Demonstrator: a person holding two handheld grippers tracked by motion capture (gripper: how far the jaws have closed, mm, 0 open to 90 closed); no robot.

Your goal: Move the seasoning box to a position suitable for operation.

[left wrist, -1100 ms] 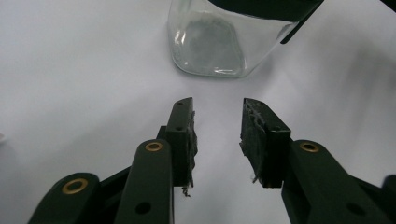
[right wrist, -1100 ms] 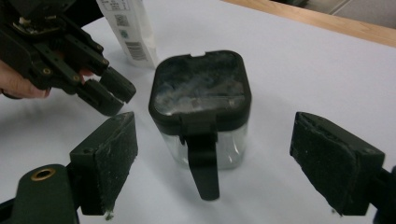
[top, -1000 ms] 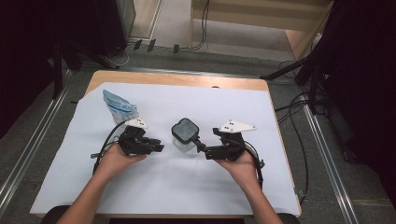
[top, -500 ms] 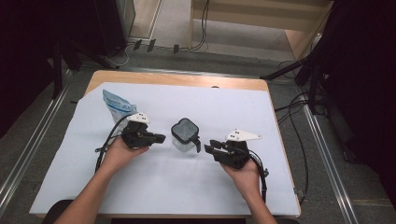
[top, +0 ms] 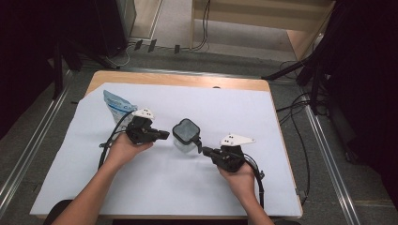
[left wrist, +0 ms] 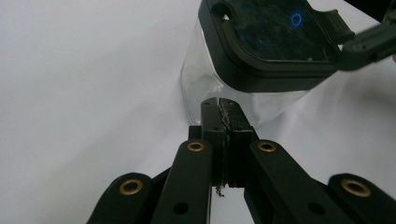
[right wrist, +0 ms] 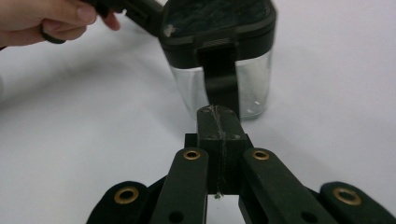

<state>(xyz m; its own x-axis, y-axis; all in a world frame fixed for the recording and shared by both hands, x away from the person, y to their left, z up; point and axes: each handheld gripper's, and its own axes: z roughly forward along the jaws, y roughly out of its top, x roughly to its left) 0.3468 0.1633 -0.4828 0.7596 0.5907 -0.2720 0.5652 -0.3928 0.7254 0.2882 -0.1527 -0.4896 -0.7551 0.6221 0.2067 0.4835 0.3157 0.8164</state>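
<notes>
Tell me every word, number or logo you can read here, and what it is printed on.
Blue-and-white bag: it carries dark printing, too small and blurred to read.
Lid of the clear container: a small blue ring glows on it, which may only be a reflection; no letters.
Grey plate on the right gripper: a few dark dots, no text.
Nothing else bears any legible word or number.

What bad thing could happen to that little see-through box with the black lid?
The clear container stands alone on the white sheet, with the shut left gripper and the shut right gripper close on either side. A poke high up, near the black lid, might tip it or slide it away. The right gripper points at the lid's latch; a slip there could pop it open. The blue bag lies behind the left hand and might get bumped.
</notes>
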